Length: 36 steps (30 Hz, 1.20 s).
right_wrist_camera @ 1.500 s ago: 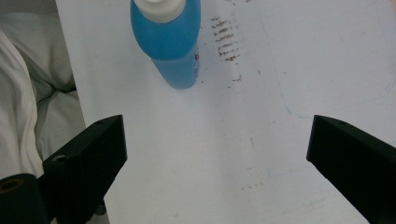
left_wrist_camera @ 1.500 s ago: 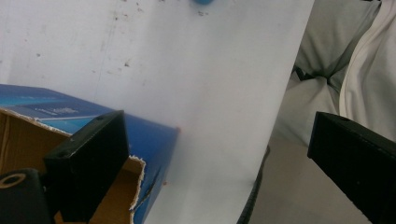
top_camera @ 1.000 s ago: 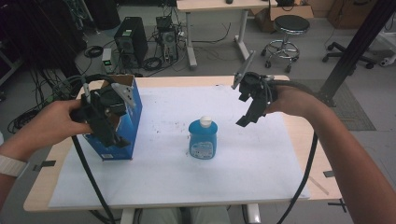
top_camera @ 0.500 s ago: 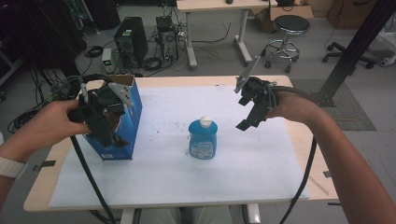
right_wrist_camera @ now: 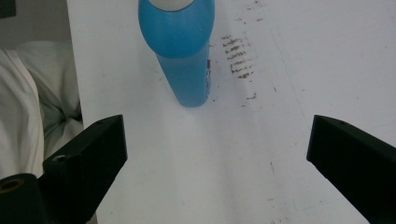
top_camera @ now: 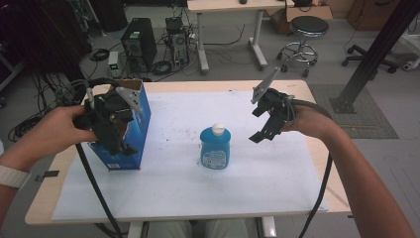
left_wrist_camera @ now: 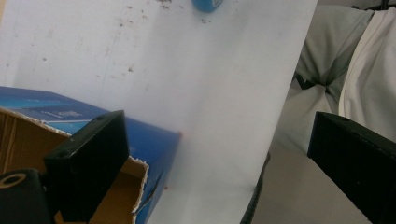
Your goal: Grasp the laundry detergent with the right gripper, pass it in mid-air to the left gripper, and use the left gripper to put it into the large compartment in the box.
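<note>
A blue bottle with a white cap stands upright mid-table on the white sheet. To its left stands an open blue cardboard box. My left gripper hovers at the box's near side, open, one jaw over the box's torn opening. My right gripper hangs right of the bottle, open and apart from it. In the right gripper view the bottle stands ahead of the wide jaws, and the gripper holds nothing. The left gripper is also wide, with the bottle's base far off.
The sheet's near edge runs close to the person's lap. Behind the table are computer towers, cables, a desk and a stool. A black post stands at the right.
My right gripper has come slightly down and toward the near side, staying right of the bottle. The left gripper, box and bottle have hardly moved.
</note>
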Available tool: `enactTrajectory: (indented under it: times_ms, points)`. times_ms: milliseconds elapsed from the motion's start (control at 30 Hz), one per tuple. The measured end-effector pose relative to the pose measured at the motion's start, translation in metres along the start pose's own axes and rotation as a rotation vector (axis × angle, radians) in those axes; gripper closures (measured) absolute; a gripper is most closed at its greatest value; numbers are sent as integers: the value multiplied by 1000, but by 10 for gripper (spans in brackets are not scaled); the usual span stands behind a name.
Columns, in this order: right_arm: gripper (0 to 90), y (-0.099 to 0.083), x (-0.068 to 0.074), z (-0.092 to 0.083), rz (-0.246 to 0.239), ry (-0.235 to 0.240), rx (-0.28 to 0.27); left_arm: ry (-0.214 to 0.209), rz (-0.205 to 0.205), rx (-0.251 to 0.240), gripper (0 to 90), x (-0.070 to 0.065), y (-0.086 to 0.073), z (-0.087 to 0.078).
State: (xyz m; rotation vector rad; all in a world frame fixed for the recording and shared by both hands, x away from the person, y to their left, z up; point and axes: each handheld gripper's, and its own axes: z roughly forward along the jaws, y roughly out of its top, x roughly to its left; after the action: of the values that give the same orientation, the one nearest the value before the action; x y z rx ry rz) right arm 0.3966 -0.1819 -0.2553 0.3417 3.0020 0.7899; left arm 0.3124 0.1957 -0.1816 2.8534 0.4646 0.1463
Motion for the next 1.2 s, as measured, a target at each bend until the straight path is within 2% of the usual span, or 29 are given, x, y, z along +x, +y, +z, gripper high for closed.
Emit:
enactTrajectory:
  times_ms: [500,767,933,1200]
  points:
    - [47,-9,1,18,-12,20,-67,1,-10,-3,60,1,-1,0]
    - [47,-17,3,27,5,22,-125,2,-12,-9,61,1,0,0]
    - [47,-20,4,31,7,18,-138,1,-12,-10,61,0,0,0]
    - [50,-27,5,35,10,18,-203,2,-13,-12,61,0,0,0]
